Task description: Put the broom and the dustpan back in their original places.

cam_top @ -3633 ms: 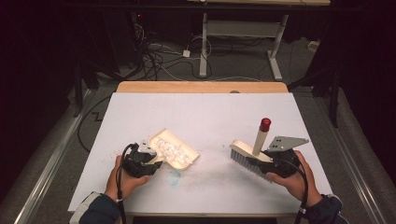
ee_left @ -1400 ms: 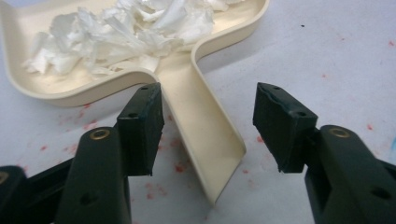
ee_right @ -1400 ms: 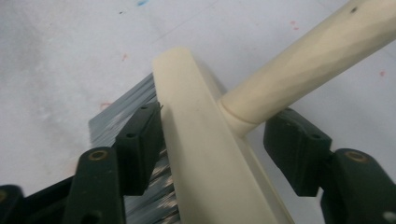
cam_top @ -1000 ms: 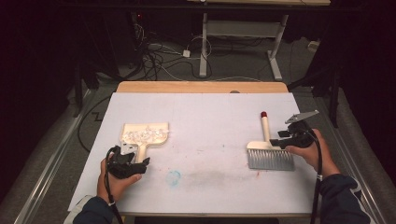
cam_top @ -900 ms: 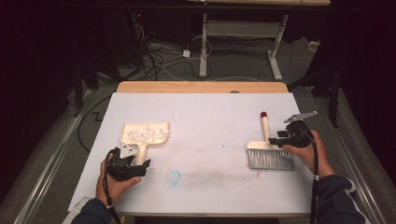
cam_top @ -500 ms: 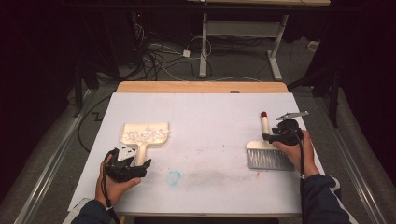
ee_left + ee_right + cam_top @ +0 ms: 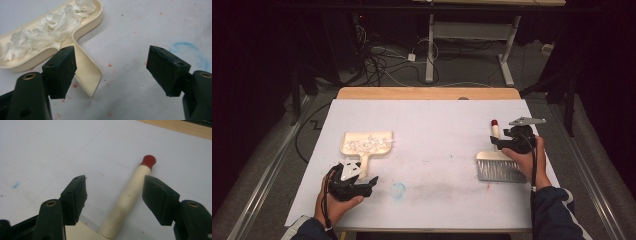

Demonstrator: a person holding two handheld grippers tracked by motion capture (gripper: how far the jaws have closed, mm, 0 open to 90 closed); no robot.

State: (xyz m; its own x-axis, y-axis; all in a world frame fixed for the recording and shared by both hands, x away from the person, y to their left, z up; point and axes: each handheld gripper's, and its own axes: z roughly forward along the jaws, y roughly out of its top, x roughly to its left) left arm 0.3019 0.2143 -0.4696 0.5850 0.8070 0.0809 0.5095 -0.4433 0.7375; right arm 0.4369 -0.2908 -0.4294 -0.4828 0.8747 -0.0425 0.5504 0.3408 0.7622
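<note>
Brush handle (image 7: 130,197) between open right gripper (image 7: 115,195), untouched

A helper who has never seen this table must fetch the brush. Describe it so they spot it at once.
On the white-covered table, look to the right side, where the right gripper hovers with open jaws. The brush lies flat there, grey bristles toward the near edge. Its cream handle with a red tip sets it apart from the cream dustpan of white scraps at the left.

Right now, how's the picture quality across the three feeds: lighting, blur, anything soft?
High view: table brightly lit, surroundings almost black. Left gripper view: dustpan and paper scraps sharp, near jaws slightly soft. Right gripper view: brush handle fairly crisp, no glare, soft shadows.
</note>
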